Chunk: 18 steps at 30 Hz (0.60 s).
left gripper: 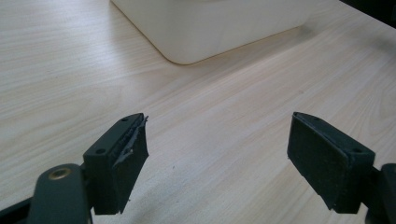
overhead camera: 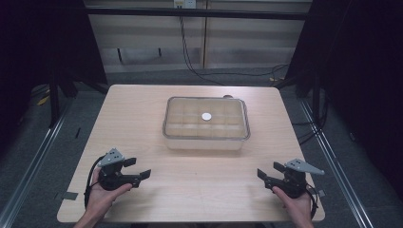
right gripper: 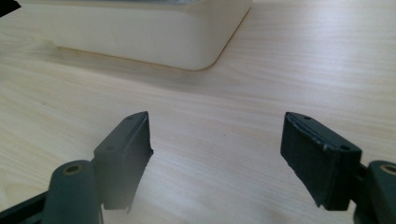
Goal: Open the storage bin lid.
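Observation:
A clear lidded plastic box (overhead camera: pixel 206 122) with a grid of compartments sits in the middle of the wooden table (overhead camera: pixel 142 109); a small white round thing (overhead camera: pixel 206 116) lies on its lid or inside, which I cannot tell. My left gripper (overhead camera: pixel 138 168) rests near the front left edge, held in a hand, open and empty, pointing toward the box. My right gripper (overhead camera: pixel 268 170) sits at the front right, open and empty too. In the left gripper view the box's corner (left gripper: pixel 187 32) lies ahead of the spread jaws. The right gripper view shows the box's near wall (right gripper: pixel 154 37) beyond its parted jaws.
Bare wood lies between both grippers and the box. The table's front edge (overhead camera: pixel 190 219) is close under the hands. Dark cables (overhead camera: pixel 190 57) run on the floor behind the table, and metal rails (overhead camera: pixel 28 166) flank it.

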Motion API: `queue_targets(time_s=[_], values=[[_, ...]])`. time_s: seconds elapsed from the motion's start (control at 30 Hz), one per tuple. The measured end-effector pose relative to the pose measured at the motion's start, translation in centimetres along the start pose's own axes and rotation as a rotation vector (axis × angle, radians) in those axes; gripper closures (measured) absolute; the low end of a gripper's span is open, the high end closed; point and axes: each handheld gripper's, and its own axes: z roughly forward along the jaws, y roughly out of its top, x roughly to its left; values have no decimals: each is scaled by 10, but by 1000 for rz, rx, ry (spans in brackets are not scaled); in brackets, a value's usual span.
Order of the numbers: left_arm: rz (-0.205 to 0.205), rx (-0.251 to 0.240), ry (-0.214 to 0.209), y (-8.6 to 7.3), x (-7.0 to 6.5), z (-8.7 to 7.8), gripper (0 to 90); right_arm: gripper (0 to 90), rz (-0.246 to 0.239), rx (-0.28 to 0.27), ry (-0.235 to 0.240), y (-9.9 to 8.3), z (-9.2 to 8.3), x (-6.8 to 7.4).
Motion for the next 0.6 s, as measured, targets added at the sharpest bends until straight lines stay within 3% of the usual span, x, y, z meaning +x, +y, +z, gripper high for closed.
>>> queue_targets(time_s=[0.13,0.43,0.6], values=[[5,1,-1,0,-1,1,197,213,-3,13,40,0,0,1],[0,5,-23,2,-2,5,209,214,-20,31,75,1,3,3],[7,26,-42,2,-4,5,240,181,-61,43,96,6,3,11]])
